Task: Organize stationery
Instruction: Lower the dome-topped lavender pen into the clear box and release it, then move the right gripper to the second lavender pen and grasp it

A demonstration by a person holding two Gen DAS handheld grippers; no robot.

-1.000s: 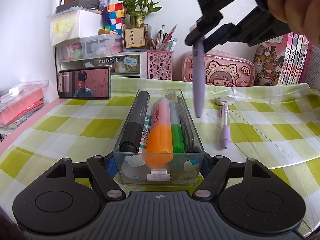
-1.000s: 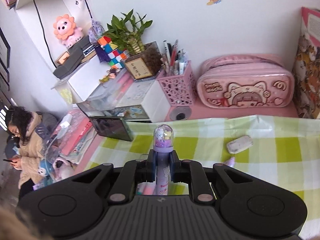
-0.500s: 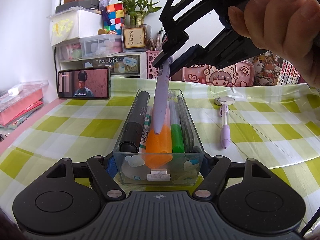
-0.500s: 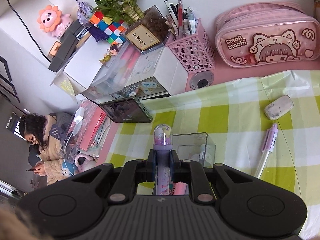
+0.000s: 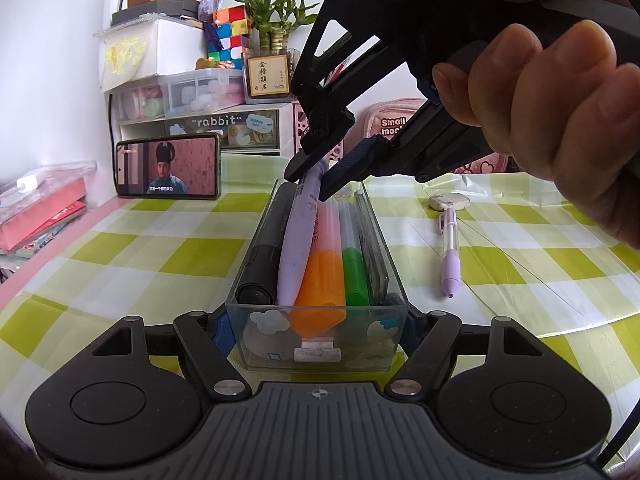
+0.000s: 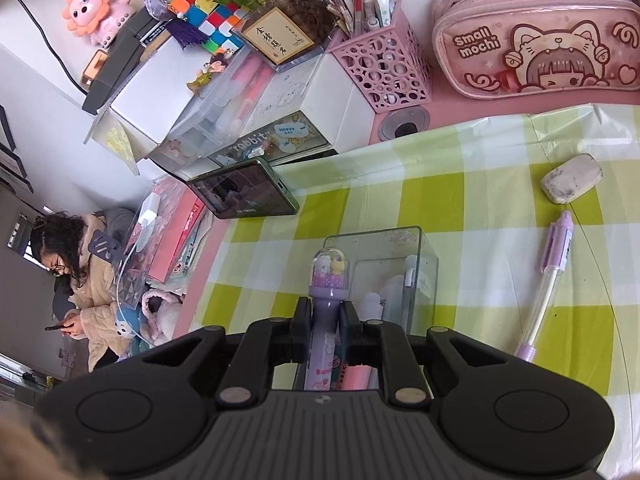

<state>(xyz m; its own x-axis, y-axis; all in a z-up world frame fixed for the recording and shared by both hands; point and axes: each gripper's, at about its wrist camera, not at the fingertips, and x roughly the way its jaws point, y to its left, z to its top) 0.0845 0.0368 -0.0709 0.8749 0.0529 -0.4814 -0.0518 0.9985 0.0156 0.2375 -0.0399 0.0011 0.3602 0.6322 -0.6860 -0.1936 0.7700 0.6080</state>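
Note:
A clear plastic box [image 5: 316,344] stands on the green-checked tablecloth, and my left gripper [image 5: 317,324] is shut on its near end. Inside lie a black marker [image 5: 262,256], an orange highlighter [image 5: 324,280] and a green marker [image 5: 354,272]. My right gripper [image 5: 314,180] is shut on a lilac pen [image 5: 298,248] that slants down into the box between the black marker and the highlighter. In the right wrist view the pen's domed charm top [image 6: 330,276] sticks out past the right gripper [image 6: 325,316]. Another lilac pen [image 5: 450,256] and a grey eraser [image 5: 448,202] lie right of the box.
A phone [image 5: 168,166] leans against a drawer unit [image 5: 224,120] at the back left. A pink pen cup [image 6: 384,64] and a pink pencil case [image 6: 536,36] stand along the wall. A hand [image 5: 540,100] holds the right gripper. A person [image 6: 80,276] sits beyond the table's left edge.
The right gripper has come down and to the left with the lilac pen, from hanging right of the box to the pen lying slanted inside it. The left gripper and box stayed still.

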